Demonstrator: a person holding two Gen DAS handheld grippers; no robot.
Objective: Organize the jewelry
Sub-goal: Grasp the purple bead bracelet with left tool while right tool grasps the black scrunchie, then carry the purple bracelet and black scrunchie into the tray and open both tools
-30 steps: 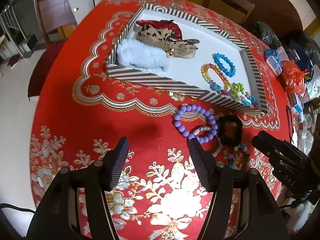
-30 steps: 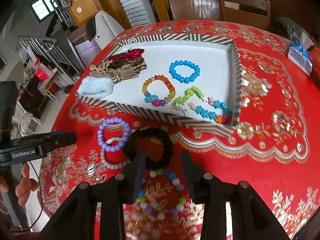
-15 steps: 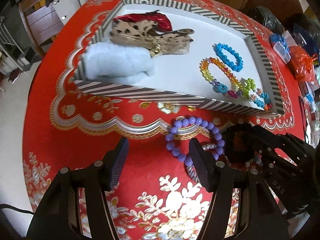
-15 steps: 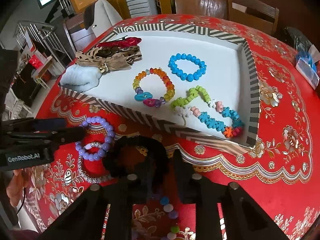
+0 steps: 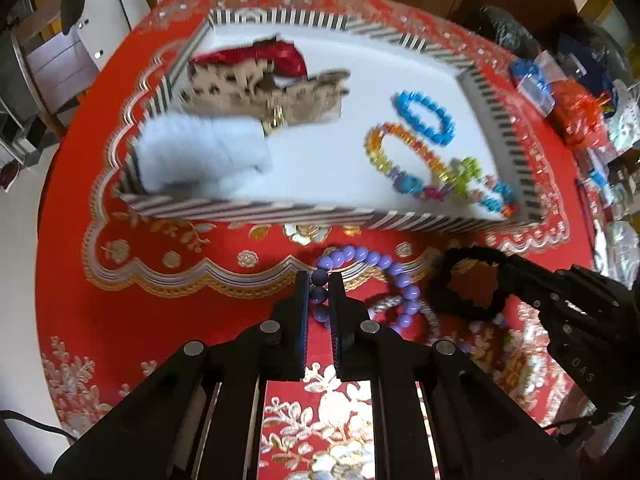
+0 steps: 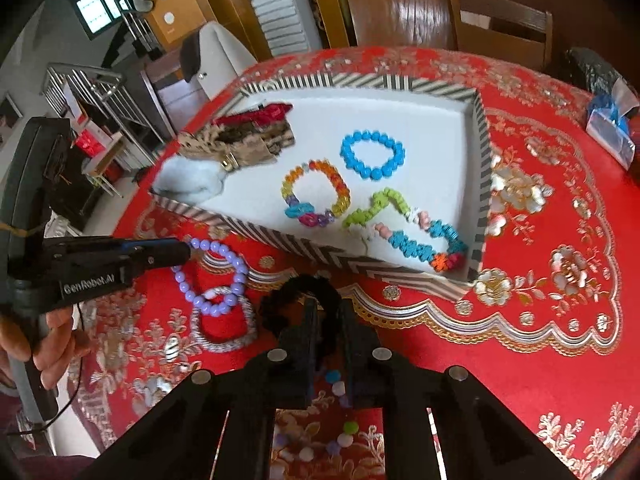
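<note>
On the counter with the red and gold flowered cloth (image 6: 532, 344), the left hand-held gripper (image 5: 319, 292) is pinching the lilac round-bead bracelet (image 5: 394, 276), just in front of the striped-wall white tray (image 5: 280, 210). The right hand-held gripper (image 6: 326, 316) is closing, its jaws clamped on the black fabric scrunchie (image 6: 296, 292), beside the lilac bracelet

Left gripper (image 5: 319, 294): pointing steeply down, black fingers (image 5: 301, 304) pinched together on purple beads | Right gripper (image 6: 327, 322): angled down, jaws closing on a black fabric loop | Person's hand (image 6: 40, 344): wrapped around the left gripper's handle, seen at the right camera's edge
</note>
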